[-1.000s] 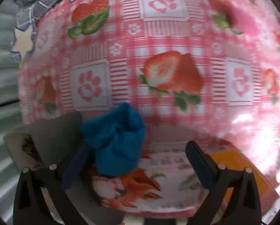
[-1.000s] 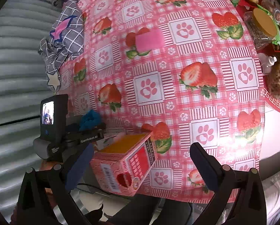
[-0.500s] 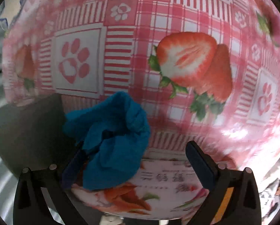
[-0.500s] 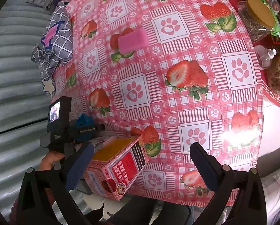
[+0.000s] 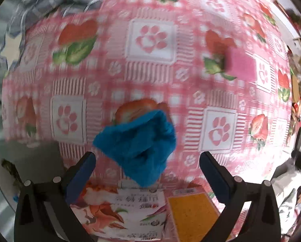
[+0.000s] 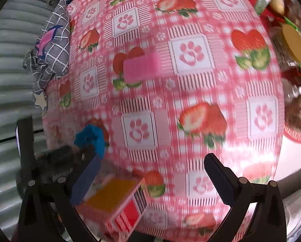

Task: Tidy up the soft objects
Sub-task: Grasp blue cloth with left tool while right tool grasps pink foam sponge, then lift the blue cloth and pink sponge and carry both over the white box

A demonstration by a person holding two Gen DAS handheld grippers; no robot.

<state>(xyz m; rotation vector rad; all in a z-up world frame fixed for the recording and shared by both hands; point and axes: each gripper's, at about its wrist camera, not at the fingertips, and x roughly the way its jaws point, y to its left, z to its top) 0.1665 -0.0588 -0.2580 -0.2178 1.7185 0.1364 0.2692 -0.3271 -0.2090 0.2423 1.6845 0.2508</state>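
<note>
The crumpled blue fleece cloth (image 5: 139, 145) hangs limp between my left gripper (image 5: 146, 167) fingers, spread wide, just above the open pink carton (image 5: 150, 211) at the near table edge. I judge it light, squashy; I'd pinch the bunched middle. Right gripper (image 6: 150, 173) gapes empty.

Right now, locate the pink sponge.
The pink sponge lies on the strawberry tablecloth, far from both grippers, right of the grey checked cloth.

Crumpled blue cloth (image 5: 138, 147) (blurred) above box (image 5: 170, 211).
</note>
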